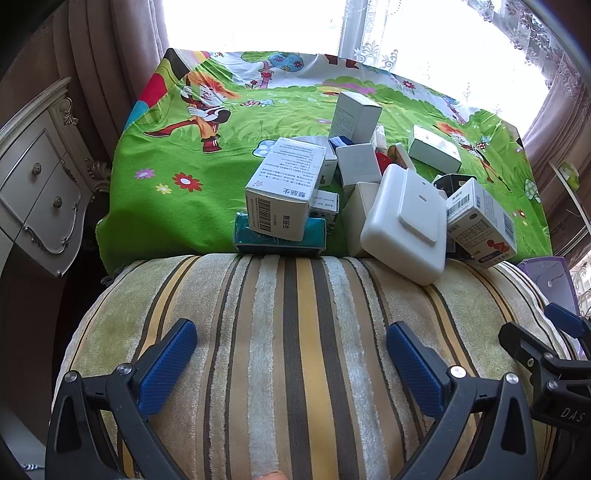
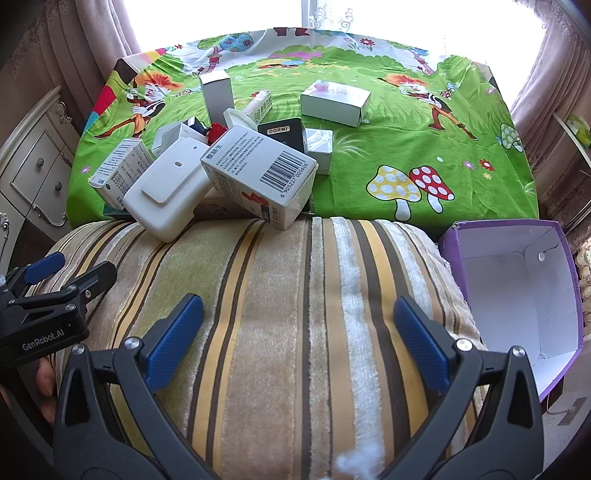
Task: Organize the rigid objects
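White boxes [image 2: 258, 166] lie heaped on the green cloth [image 2: 406, 147], purple carton [image 2: 517, 280] beside, while left gripper [image 1: 291, 363] and right gripper [image 2: 299, 339] hover with fingers apart, empty.

Daylight poured in from the window [image 1: 258, 22] behind the table, blown out to pure white in both views, so no detail survived in the panes. The green cloth [image 1: 166, 206] was brightly and evenly lit, its colours saturated. Glossy boxes [image 2: 334, 98] caught pale glare on their top faces, and shadows fell short and soft toward the camera. Both fisheye pictures were sharp at the centre; straight edges bowed strongly outward, and the corners darkened to black vignette.
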Demonstrator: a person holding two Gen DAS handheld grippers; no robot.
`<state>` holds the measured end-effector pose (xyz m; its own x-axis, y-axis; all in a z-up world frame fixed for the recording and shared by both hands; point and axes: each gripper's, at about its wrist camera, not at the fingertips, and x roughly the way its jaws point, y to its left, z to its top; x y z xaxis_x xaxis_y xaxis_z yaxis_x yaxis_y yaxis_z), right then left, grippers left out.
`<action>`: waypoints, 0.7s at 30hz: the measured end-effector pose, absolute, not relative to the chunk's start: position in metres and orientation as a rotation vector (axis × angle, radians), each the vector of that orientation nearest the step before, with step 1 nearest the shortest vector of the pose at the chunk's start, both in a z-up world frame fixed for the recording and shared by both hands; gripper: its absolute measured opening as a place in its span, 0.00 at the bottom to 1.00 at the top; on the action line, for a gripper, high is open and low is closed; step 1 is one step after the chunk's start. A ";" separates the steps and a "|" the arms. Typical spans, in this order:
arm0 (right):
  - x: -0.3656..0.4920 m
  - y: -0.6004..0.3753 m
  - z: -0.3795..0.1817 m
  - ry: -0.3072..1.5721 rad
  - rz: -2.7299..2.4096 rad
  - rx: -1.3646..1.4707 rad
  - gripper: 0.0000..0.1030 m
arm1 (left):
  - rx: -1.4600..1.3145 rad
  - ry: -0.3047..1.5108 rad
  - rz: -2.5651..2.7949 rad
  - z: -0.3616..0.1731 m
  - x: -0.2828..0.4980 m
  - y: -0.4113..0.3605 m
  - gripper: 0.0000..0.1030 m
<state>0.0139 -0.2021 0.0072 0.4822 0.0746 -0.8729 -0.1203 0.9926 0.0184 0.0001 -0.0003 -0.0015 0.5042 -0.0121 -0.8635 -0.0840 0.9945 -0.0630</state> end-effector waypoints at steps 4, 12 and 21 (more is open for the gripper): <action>0.014 -0.202 0.007 1.061 0.119 -0.048 1.00 | -0.105 1.044 0.043 -0.003 0.001 0.001 1.00; 0.012 -0.202 0.005 1.053 0.121 -0.041 1.00 | -0.102 1.048 0.046 -0.005 0.002 0.001 1.00; 0.011 -0.203 0.007 1.045 0.124 -0.036 1.00 | -0.103 1.049 0.046 -0.005 0.003 0.001 1.00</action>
